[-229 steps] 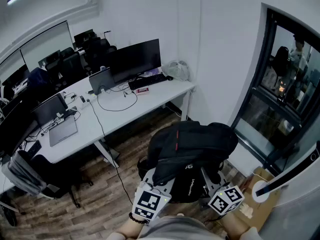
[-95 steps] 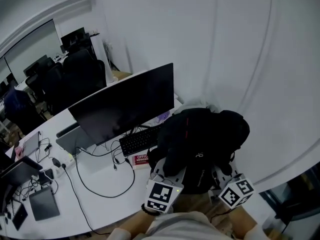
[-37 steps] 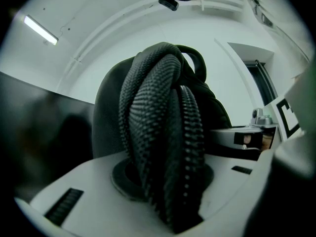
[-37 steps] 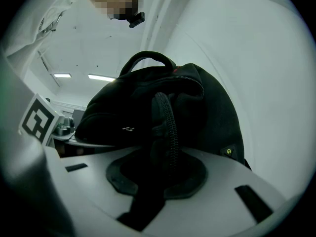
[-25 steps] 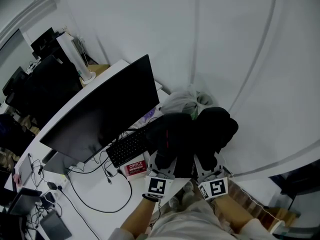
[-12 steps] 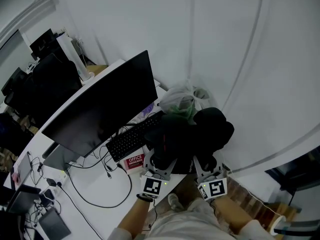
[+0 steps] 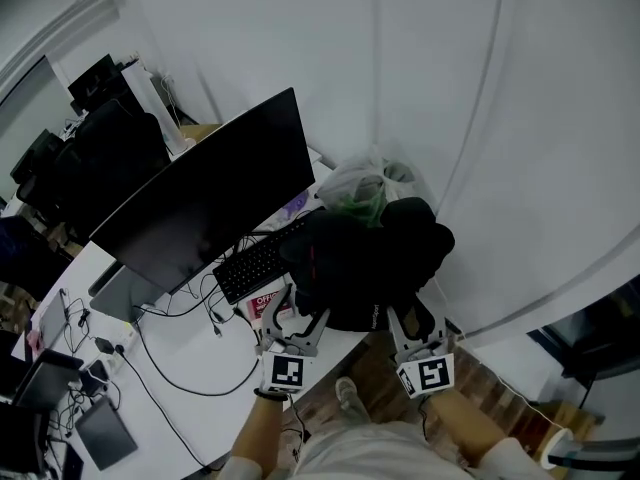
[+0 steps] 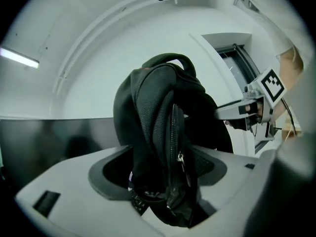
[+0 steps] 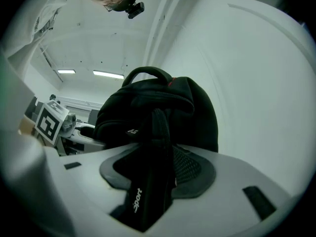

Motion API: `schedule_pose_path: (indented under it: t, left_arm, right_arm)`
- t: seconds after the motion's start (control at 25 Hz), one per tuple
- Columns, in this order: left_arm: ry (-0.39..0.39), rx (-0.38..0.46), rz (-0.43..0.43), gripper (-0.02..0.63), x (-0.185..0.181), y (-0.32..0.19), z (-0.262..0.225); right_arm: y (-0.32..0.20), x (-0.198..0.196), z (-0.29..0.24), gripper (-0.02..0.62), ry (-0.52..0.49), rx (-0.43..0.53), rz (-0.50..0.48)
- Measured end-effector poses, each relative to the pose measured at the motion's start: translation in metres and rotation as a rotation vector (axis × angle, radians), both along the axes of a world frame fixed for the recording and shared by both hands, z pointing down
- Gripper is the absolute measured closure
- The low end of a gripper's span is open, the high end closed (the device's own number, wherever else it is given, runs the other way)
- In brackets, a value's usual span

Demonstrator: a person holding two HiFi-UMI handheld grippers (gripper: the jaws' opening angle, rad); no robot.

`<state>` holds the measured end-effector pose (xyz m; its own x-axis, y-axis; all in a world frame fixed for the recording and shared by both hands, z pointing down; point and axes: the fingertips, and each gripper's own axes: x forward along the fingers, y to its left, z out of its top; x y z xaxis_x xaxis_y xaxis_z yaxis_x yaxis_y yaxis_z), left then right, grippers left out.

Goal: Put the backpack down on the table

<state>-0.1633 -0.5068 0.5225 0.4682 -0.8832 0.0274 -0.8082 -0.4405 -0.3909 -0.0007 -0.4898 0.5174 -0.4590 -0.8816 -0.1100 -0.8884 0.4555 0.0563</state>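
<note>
White smooth table [image 7: 185,343] beneath slumped, rounded black mesh-weave backpack [image 7: 365,268].

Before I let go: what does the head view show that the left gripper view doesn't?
Head view only: the table edge and the plastic bag beyond the backpack. Left gripper view only: the zippered fold between the left gripper's opening jaws, and the top handle. Both: backpack, right gripper.
</note>
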Motion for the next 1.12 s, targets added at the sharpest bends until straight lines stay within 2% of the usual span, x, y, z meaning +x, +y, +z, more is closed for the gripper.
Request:
schedule_pose_path:
  t: [0.08,0.36,0.48,0.52,0.6,0.8,0.92,1.12]
  left_arm:
    - [0.002,-0.004,-0.037,0.285,-0.013,0.014,0.003]
    - [0.135,0.005,-0.155,0.29,-0.034,0.075,-0.003]
    - [0.191,0.02,-0.192,0.379,-0.036,0.108,-0.013]
    - [0.219,0.023,-0.204,0.425,-0.038,0.118,-0.018]
    - [0.272,0.023,-0.222,0.47,-0.038,0.14,-0.025]
    - [0.335,0.044,-0.234,0.538,-0.028,0.2,-0.045]
    - [0.345,0.04,-0.243,0.583,-0.022,0.231,-0.056]
    - [0.322,0.029,-0.258,0.597,-0.013,0.274,-0.069]
  right_arm:
    - [0.012,0.007,0.002,0.422,0.0,-0.001,0.006]
    - [0.07,0.039,0.006,0.422,-0.034,-0.004,0.027]
    - [0.105,0.058,-0.004,0.425,-0.069,-0.003,0.047]
    - [0.116,0.064,-0.008,0.437,-0.073,0.004,0.057]
    - [0.14,0.078,-0.02,0.458,-0.08,0.026,0.071]
    - [0.204,0.108,-0.036,0.505,-0.084,0.043,0.093]
    - [0.234,0.121,-0.035,0.538,-0.082,0.028,0.106]
    - [0.266,0.132,-0.032,0.563,-0.098,0.0,0.109]
